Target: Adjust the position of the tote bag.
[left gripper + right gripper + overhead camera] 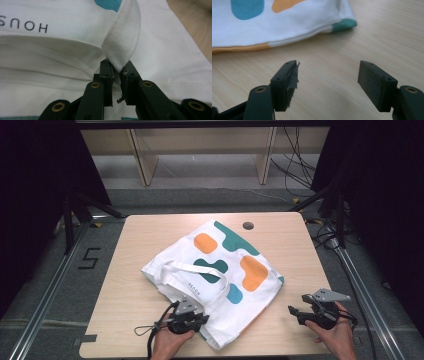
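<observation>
Between the left gripper's point(117, 72) fingers point(106, 75) sits a fold of the white handle strap point(122, 42), pinched near its end where it joins the tote bag point(220, 270). From that pinch the strap rises up and away, then loops back across the bag's mouth toward the far left. Lying flat and diagonal on the tabletop point(140, 235), the bag stretches away from this hand. At the near right, the right gripper point(328, 82) has its fingers spread over bare wood, the bag's green corner point(344, 23) ahead of them, near but apart. The left hand is clearly nearer.
</observation>
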A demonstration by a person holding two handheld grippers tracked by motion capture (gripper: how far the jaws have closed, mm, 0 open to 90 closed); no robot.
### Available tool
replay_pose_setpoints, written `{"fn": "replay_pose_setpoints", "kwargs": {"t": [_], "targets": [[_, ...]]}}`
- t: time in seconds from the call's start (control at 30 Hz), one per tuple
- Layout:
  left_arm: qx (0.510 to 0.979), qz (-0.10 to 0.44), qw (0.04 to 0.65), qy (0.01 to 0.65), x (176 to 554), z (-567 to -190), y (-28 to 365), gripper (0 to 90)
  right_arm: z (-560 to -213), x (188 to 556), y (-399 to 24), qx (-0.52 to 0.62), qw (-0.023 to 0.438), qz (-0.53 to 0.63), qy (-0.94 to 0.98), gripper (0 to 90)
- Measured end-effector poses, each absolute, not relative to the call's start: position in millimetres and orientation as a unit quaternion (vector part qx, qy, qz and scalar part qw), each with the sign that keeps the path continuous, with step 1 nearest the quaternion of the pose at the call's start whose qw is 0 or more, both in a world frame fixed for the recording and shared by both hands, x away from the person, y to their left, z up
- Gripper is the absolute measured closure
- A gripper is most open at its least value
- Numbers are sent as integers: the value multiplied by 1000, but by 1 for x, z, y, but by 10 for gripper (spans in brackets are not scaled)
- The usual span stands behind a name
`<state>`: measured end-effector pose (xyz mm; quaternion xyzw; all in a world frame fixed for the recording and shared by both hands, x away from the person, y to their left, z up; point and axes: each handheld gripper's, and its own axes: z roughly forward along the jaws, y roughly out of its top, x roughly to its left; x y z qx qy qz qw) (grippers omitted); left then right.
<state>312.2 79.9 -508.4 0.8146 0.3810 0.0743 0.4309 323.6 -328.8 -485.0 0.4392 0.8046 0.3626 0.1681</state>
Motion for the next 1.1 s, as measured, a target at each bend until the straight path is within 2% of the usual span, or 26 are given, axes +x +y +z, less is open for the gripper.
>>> {"fn": "replay_pose_setpoints", "kwargs": {"t": [0.1,0.13,0.17,0.2,0.3,0.43,0.53,0.63,0.67,0.7,0.73,0.83,0.87,1.0,1.07,1.1], "targets": [[824,73,426,366,318,-508,47,790,-485,322,-328,448,168,363,800,331],[824,73,426,366,318,-508,47,787,-485,322,-328,448,168,363,800,331],[834,68,422,349,321,-507,33,784,-485,324,-330,429,188,362,806,330],[836,62,421,346,322,-507,27,778,-485,322,-327,447,179,367,796,331],[829,60,434,347,325,-508,8,763,-483,322,-329,437,184,366,801,332],[830,49,435,345,330,-508,-6,756,-482,321,-327,433,167,366,807,339],[826,44,442,347,330,-508,-6,723,-482,319,-324,434,178,365,804,338],[831,23,443,335,328,-502,3,626,-480,317,-320,415,185,369,811,334],[827,11,447,340,326,-499,5,626,-480,317,-320,415,185,369,811,334],[838,6,435,329,325,-496,9,522,-478,314,-316,405,176,372,816,328],[852,1,420,313,322,-492,13,522,-478,314,-316,405,176,372,816,328],[861,-12,406,305,315,-487,29,428,-473,306,-302,398,153,379,821,327],[858,-9,411,307,312,-485,35,389,-469,304,-292,359,160,383,836,319],[852,3,419,314,302,-474,68,361,-466,297,-276,328,148,386,849,312],[845,23,424,326,299,-468,88,345,-467,293,-267,315,134,394,853,305],[838,45,427,336,299,-463,110,341,-467,291,-258,301,125,389,861,295]]}}
